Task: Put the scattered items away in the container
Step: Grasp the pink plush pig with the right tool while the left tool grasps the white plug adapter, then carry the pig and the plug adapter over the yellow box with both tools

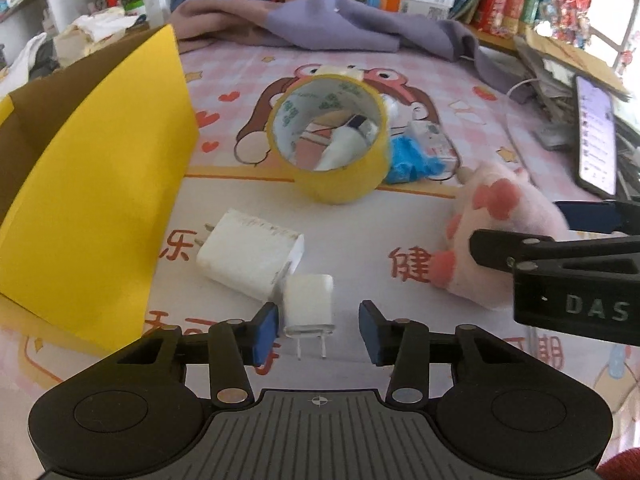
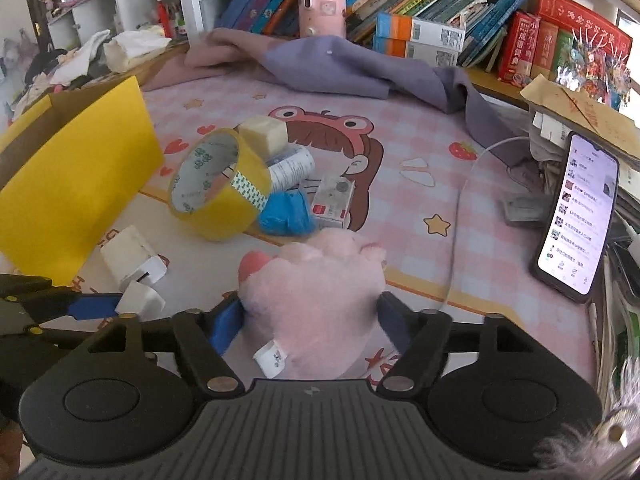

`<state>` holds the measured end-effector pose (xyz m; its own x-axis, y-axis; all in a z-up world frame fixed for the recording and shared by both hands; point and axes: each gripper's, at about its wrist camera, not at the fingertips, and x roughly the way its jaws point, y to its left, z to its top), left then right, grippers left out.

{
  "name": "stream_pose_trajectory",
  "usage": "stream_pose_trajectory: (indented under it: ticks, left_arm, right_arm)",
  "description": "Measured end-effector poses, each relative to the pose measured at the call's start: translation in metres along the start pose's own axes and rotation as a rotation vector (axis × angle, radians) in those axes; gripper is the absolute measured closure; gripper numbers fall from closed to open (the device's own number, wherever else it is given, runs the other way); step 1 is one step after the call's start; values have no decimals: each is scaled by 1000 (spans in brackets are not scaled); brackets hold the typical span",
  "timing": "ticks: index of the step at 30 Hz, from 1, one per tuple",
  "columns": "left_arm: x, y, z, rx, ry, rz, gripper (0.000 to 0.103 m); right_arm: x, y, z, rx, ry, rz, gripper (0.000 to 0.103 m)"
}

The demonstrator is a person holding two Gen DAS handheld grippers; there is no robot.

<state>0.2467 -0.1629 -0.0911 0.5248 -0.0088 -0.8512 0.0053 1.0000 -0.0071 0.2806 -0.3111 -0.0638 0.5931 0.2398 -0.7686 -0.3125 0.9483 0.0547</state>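
My left gripper (image 1: 318,330) hangs low over the bedspread with a small white plug charger (image 1: 308,304) between its blue pads. The left pad is next to it and a gap shows on the right, so the jaws stand open. A larger white charger (image 1: 248,260) lies just beyond, and a yellow tape roll (image 1: 344,184) behind that. The yellow cardboard box (image 1: 92,200) stands open on the left. My right gripper (image 2: 310,326) is shut on a pink plush paw (image 2: 316,292), with both pads against its sides.
Behind the tape roll (image 2: 224,216) lie a blue bag (image 2: 284,212), a small red-and-white box (image 2: 334,202), a white tube (image 2: 292,168) and a beige block (image 2: 264,132). A lit phone (image 2: 576,216) leans at the right beside a white cable (image 2: 460,216). A purple cloth (image 2: 340,64) and books line the back.
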Motion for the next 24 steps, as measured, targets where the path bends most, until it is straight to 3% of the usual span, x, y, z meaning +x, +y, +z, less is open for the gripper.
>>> stream_pose_trajectory:
  ticks: [2, 6, 7, 8, 9, 12, 24]
  left_arm:
    - [1, 2, 1, -14, -6, 10, 63]
    - [3, 1, 2, -6, -20, 27, 67]
    - [3, 0, 2, -1, -20, 24, 72]
    - [3, -1, 3, 3, -19, 18, 78]
    - [2, -2, 3, 7, -15, 8, 78]
    - [-2, -4, 2, 18, -11, -20, 78]
    - [-39, -1, -7, 64, -72, -64, 78]
  right_arm:
    - [4, -2, 1, 17, 12, -2, 17]
    - [14, -8, 2, 47, 32, 10, 16]
    - [16, -8, 2, 50, 35, 14, 17]
    - [17, -8, 2, 48, 35, 17, 20]
    - [17, -8, 1, 44, 38, 27, 29]
    - [12, -9, 2, 35, 21, 47, 38]
    - [-21, -3, -2, 66, -29, 80, 39]
